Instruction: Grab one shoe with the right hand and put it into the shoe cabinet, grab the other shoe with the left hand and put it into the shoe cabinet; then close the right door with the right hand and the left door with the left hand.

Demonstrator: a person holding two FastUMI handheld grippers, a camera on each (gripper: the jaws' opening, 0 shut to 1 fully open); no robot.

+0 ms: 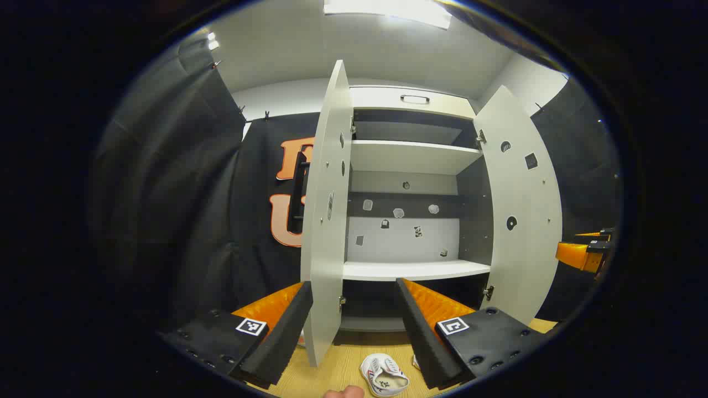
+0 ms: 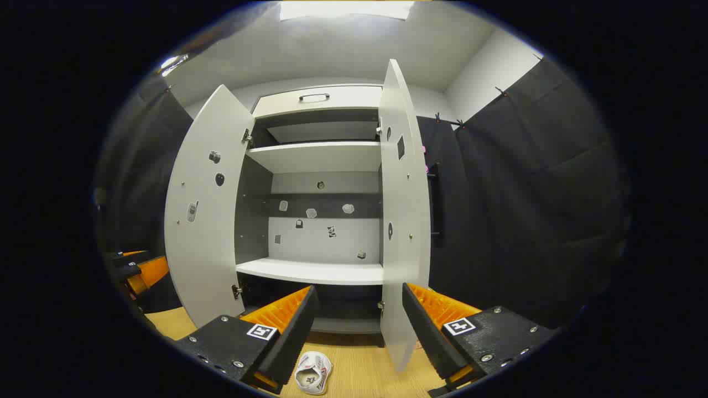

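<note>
shoe (image 2: 313,373) on floor, below open right hand-held gripper (image 2: 358,326)

shoe cabinet (image 1: 412,157): white, tall, shelves inside, standing on the wood floor | left door (image 1: 326,221): wide open | right door (image 1: 520,215): wide open | shoe (image 1: 384,376): small, white, lying on the floor in front of the cabinet, opening up

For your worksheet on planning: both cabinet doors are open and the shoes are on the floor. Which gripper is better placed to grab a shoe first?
Probably the right gripper: its open fingers frame a white shoe just below. The left gripper frames a shoe equally well, so the task order decides.
</note>
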